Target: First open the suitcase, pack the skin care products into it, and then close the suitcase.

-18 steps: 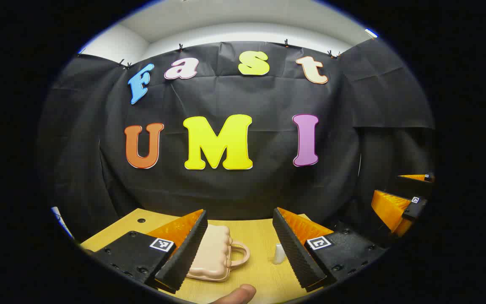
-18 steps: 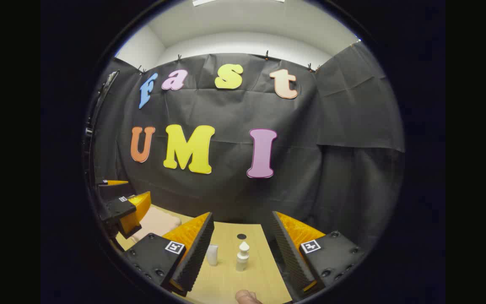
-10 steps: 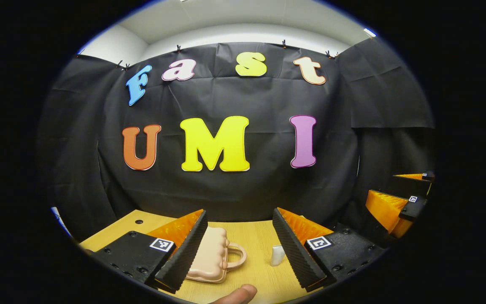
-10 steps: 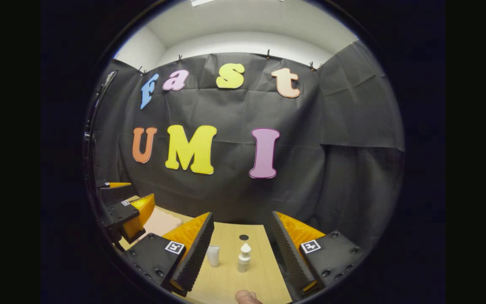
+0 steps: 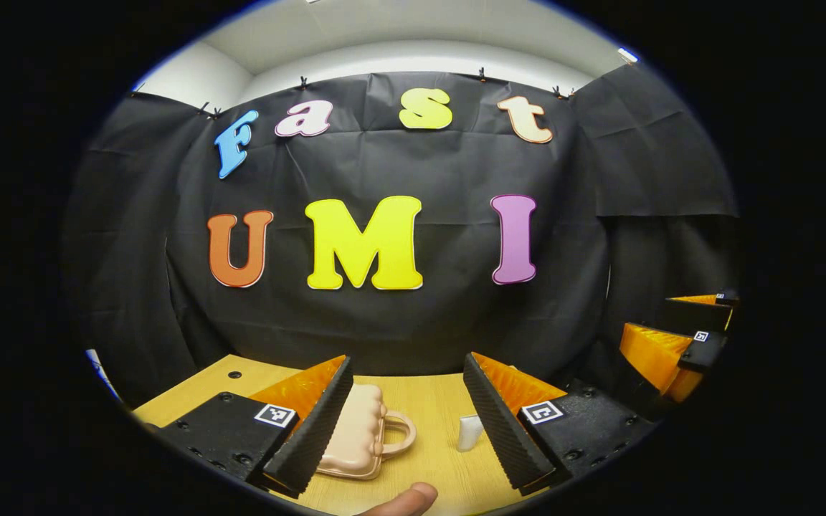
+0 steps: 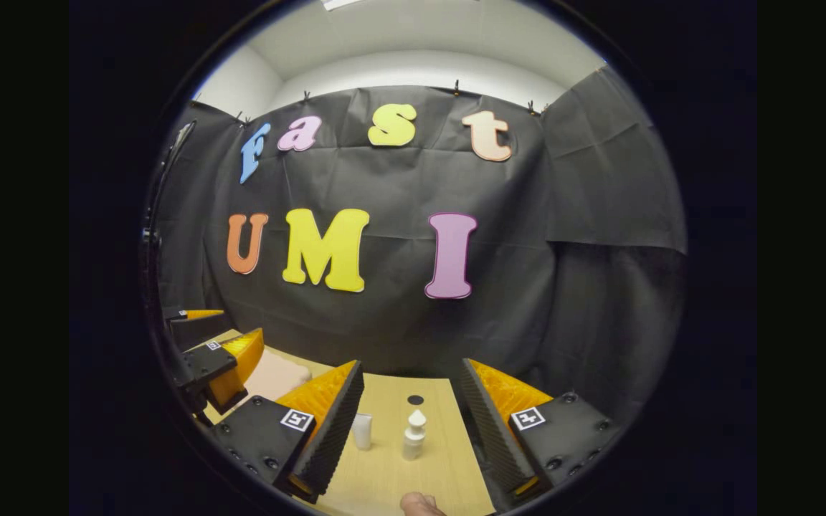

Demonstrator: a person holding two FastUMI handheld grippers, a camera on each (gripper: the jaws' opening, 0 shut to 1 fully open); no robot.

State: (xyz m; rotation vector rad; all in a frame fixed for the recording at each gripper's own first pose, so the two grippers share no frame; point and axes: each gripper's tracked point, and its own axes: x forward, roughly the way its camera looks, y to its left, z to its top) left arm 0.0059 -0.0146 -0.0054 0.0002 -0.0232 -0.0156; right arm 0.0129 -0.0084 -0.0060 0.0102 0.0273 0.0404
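A small peach suitcase (image 5: 361, 438) with a loop handle lies shut on the wooden table (image 5: 434, 401), partly behind my left gripper's left finger. My left gripper (image 5: 406, 423) hovers open above it. A white tube (image 5: 469, 432) stands to the suitcase's right. In the right gripper view, the white tube (image 6: 362, 431) and a white pump bottle (image 6: 414, 434) stand upright on the table between the fingers of my open right gripper (image 6: 407, 423). The suitcase (image 6: 269, 376) sits at the left, partly behind the left gripper (image 6: 201, 340). The right gripper (image 5: 678, 337) appears at the left gripper view's right edge.
A dark round hole (image 6: 415, 399) marks the table behind the bottle, another hole (image 5: 234, 375) sits at the far left corner. The black cloth wall rises just beyond the table's far edge. A fingertip (image 5: 402, 499) shows at the bottom of each view.
Both views have shifted only slightly; the suitcase and tube drifted a little left in the left gripper view. Nothing was grasped or released.
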